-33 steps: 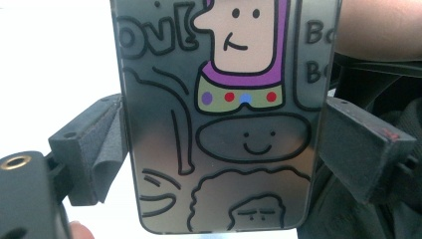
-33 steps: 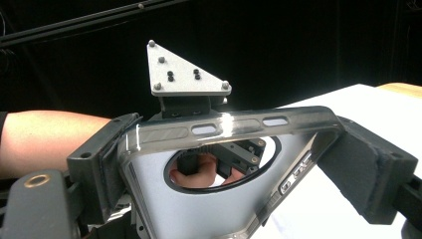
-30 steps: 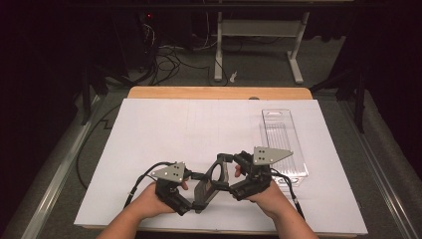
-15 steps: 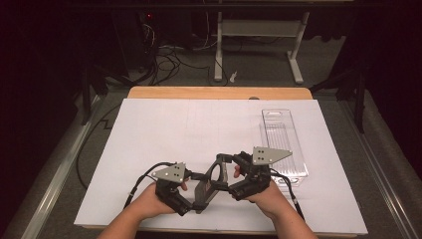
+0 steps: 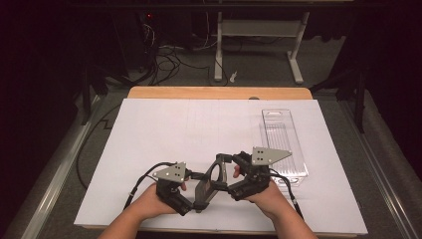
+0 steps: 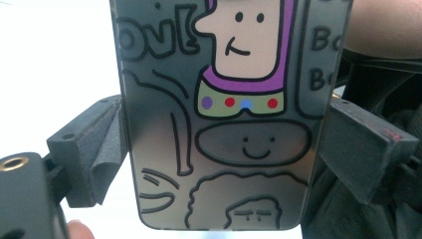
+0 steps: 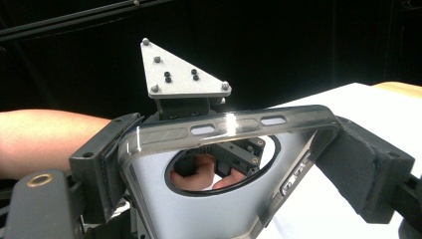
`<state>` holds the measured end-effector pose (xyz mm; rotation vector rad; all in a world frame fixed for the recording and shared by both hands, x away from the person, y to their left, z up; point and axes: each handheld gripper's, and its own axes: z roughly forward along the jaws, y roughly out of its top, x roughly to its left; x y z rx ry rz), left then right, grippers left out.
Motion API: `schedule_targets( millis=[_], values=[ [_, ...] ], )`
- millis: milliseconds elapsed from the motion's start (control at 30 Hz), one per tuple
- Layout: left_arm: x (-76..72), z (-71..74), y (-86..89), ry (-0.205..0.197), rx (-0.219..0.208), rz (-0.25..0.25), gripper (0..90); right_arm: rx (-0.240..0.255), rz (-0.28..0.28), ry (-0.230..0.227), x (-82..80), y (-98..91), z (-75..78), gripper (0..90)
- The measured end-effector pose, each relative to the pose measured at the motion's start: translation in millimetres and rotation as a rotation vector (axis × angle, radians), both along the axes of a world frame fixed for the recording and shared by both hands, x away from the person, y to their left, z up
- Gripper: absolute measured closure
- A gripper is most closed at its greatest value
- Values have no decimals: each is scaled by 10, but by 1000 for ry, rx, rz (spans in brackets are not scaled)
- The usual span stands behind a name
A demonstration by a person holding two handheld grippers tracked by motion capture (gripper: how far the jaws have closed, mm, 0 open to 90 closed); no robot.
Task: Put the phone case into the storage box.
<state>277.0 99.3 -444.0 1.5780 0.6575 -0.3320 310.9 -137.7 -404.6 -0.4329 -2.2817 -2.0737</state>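
At about 6 o'clock on the table (image 5: 149,129), a phone case (image 5: 211,180) is clamped by both the left tongs (image 5: 195,175) and right tongs (image 5: 233,172), and could be twisted if pulled unevenly.

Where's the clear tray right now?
High view: the clear tray lies on the table's right side, just beyond the right tongs, lengthwise toward the far edge.

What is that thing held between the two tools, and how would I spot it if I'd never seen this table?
Start at the white sheet covering the table, then go to its near edge, where both hands meet. Clamped between the left gripper and right gripper is a phone case. It is dark and cartoon-printed, unlike the clear plastic tray farther right.
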Motion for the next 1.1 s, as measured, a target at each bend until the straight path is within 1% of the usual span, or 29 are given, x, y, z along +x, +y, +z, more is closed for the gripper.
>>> schedule_targets(
  millis=[133,267,300,333,467,567,700,733,867,933,1033,1100],
  values=[
    [14,2,-9,10,5,16,79,0,-9,0,6,-11,3,150],
    [26,5,-19,8,9,36,6,-2,-17,-8,-1,-24,14,151],
    [26,7,-20,8,6,43,2,-2,-20,-10,-1,-27,16,151],
    [16,19,-37,23,-16,59,2,-2,-21,-11,-2,-31,18,151],
    [36,28,-7,-6,-7,65,2,0,-33,-23,-20,-41,38,151],
    [51,42,7,-4,-13,83,2,-3,-48,-32,-30,-51,47,151],
    [48,64,19,-12,-28,91,2,-10,-57,-44,-34,-63,63,151],
    [50,67,23,-11,-30,91,2,-14,-69,-49,-34,-65,68,151],
    [52,81,37,-16,-37,97,2,-13,-86,-60,-32,-84,81,151],
    [50,99,47,-15,-40,105,2,-15,-94,-63,-30,-96,87,151],
    [22,157,92,-34,-51,129,2,-18,-93,-68,-29,-105,92,151],
    [28,181,122,-34,-51,148,2,-18,-101,-72,-27,-117,98,151]
  ],
)
